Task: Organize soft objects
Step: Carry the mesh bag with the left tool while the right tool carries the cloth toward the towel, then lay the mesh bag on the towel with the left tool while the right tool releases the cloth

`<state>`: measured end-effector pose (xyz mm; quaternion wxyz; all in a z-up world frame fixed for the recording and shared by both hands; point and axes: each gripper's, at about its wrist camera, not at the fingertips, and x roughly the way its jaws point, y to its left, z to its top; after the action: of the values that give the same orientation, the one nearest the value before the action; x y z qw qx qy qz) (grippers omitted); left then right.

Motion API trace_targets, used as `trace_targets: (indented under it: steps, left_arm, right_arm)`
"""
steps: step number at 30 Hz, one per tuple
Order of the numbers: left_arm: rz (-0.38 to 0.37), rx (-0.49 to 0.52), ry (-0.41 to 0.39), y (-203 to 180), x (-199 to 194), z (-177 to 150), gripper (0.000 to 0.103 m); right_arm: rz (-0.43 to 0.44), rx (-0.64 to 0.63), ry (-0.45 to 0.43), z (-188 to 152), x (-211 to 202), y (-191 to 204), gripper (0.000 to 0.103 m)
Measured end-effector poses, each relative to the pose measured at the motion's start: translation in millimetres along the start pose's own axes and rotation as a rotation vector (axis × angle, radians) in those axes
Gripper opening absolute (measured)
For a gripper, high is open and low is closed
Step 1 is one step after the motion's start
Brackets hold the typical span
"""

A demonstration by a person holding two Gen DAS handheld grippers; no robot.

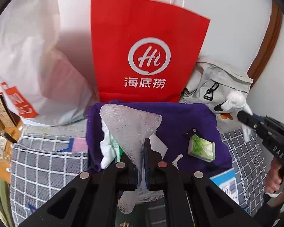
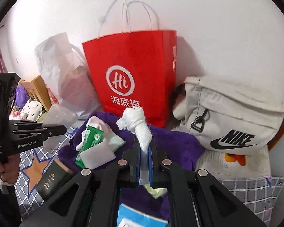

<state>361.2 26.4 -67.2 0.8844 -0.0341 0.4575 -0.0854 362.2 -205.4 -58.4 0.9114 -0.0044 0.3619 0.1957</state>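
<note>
Between right tongs point(image 2: 144, 147), rolled gauze point(image 2: 137, 122) points up-left (lengthwise).

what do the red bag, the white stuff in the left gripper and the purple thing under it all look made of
Red bag: matte paper by the look, with crisp flat folds and thin white cord handles.
White piece clamped in the left hand-held gripper: open-weave gauze or mesh; its grid of holes shows and it is see-through.
Purple cloth: soft, fuzzy fabric, perhaps fleece or towelling, with a napped, non-shiny surface.
</note>
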Motion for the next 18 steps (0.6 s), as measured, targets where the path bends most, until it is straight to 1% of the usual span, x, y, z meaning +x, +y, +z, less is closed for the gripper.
trace_targets:
  steps: [3, 4, 8, 11, 15, 18]
  left_arm:
    - [-0.01, -0.01, 0.029, 2.6, 21.5, 0.7, 0.006]
    - [-0.012, -0.011, 0.035, 3.5, 27.3, 0.1, 0.006]
    - [-0.001, -0.001, 0.048, 6.1, 46.7, -2.6, 0.006]
    - [-0.032, -0.009, 0.076, 9.7, 59.0, -4.2, 0.006]
    - [-0.055, -0.026, 0.099, 13.8, 70.1, -5.9, 0.006]
    - [-0.055, -0.037, 0.119, 17.5, 78.8, -6.9, 0.006]
  right_arm:
    - [0.015, 0.026, 0.041, -9.0, 24.5, -8.8, 0.007]
    - [0.018, 0.036, 0.067, -11.7, 35.2, -12.4, 0.007]
    - [0.003, 0.03, 0.146, -21.8, 68.9, -21.1, 0.007]
    - [-0.015, 0.034, 0.196, -29.5, 89.6, -26.1, 0.007]
    - [-0.027, 0.032, 0.216, -32.7, 100.3, -32.2, 0.007]
    - [-0.024, 0.059, 0.236, -35.3, 107.0, -41.4, 0.008]
